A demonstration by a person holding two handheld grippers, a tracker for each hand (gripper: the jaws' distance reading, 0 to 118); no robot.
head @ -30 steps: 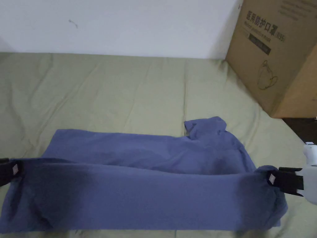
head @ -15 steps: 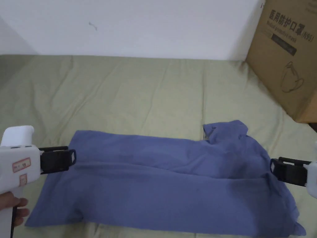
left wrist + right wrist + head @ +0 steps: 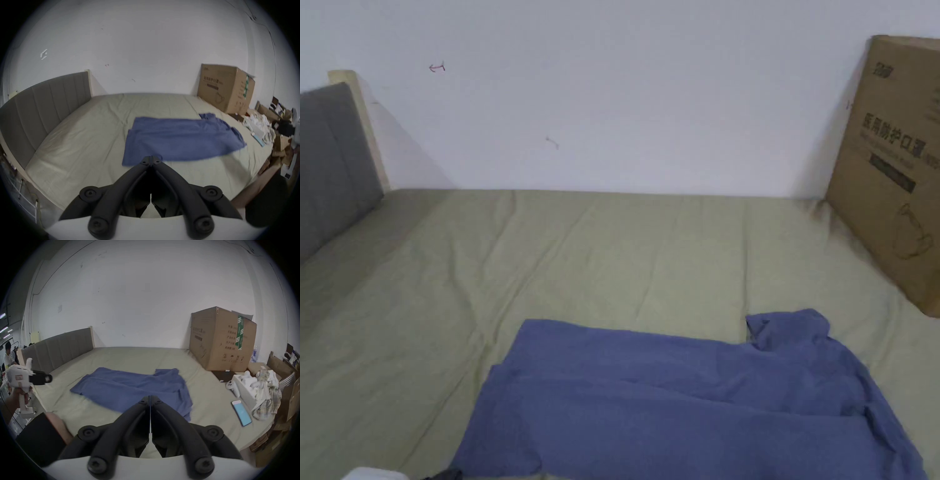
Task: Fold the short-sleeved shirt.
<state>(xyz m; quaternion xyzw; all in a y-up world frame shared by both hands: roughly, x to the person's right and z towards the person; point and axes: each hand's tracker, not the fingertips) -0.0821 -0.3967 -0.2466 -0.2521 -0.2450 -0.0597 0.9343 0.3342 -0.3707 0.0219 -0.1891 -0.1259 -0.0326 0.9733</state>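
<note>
1. Two tools are in your hands. In the left gripper view your left tool point(image 3: 151, 158) rises from the bottom centre of the frame with its jaws pressed together and nothing between them; its tips sit in front of the near edge of the cloth, and whether they touch it cannot be told.
2. In the right gripper view your right tool point(image 3: 150, 398) stands likewise at bottom centre, jaws closed tip to tip and empty. Your left tool also appears at the left edge of that frame, held in your hand point(image 3: 19, 396) off the side of the bed.
3. The short-sleeved shirt point(image 3: 700, 406) is blue and lies flat on the bed sheet point(image 3: 581, 262), in the lower centre and lower right of the head view. One long layer is folded lengthwise over the other, and the collar point(image 3: 787, 325) sticks out at the upper right end of the cloth.
4. The same shirt lies in the middle of both gripper views, with neither tool gripping it.
5. The cardboard box point(image 3: 894, 181) stands at the right edge of the head view, on the far corner of the bed against the white wall point(image 3: 625, 94).
6. The grey headboard point(image 3: 331, 156) occupies the left edge of the head view.
7. In the right gripper view, at lower right, a phone point(image 3: 241, 413) lies on the sheet beside a heap of pale clothes point(image 3: 264, 389).
</note>
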